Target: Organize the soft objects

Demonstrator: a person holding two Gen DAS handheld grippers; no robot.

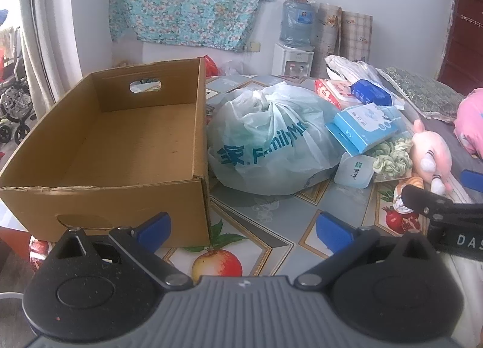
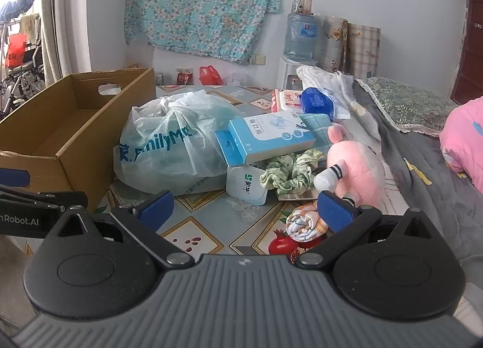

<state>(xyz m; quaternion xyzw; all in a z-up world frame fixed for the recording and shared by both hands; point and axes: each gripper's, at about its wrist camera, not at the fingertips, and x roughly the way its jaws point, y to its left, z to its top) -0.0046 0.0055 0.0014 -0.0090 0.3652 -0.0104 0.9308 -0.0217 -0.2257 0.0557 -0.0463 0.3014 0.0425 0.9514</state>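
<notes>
Since the cardboard box (image 1: 126, 142) is seen empty from the left wrist, the sorting is judged not to have begun. The box is set at the table's left edge, open side up, with a handle hole in its far wall. Just beside its right wall, touching or nearly so, a tied plastic bag (image 1: 268, 142) is lying on the patterned table cover (image 1: 265, 227). Further toward the right edge, light-blue packs (image 1: 366, 127) are stacked over a green scrunchie (image 1: 392, 158) and a small white pouch (image 1: 356, 171); a pink plush toy (image 1: 430, 151) is lying at the right edge, and a rolled cloth (image 1: 404, 191) is partly hidden behind the other gripper. The left gripper (image 1: 243, 227) is held above the near edge with its jaws spread wide and nothing between them.

From the right wrist, the same heap is seen closer. The right gripper (image 2: 246, 207) is likewise spread fully and nothing is gripped; its right finger is seen in front of the rolled cloth (image 2: 303, 224), near the plush toy (image 2: 356, 167), without a visible hold on either. The scrunchie (image 2: 289, 173) is lying against the white pouch (image 2: 246, 185), beneath the blue packs (image 2: 268, 136). The bag (image 2: 169, 151) is lying between these and the box (image 2: 69, 133), in which nothing is seen from here either. Every soft item is thus judged still to be moved.
</notes>
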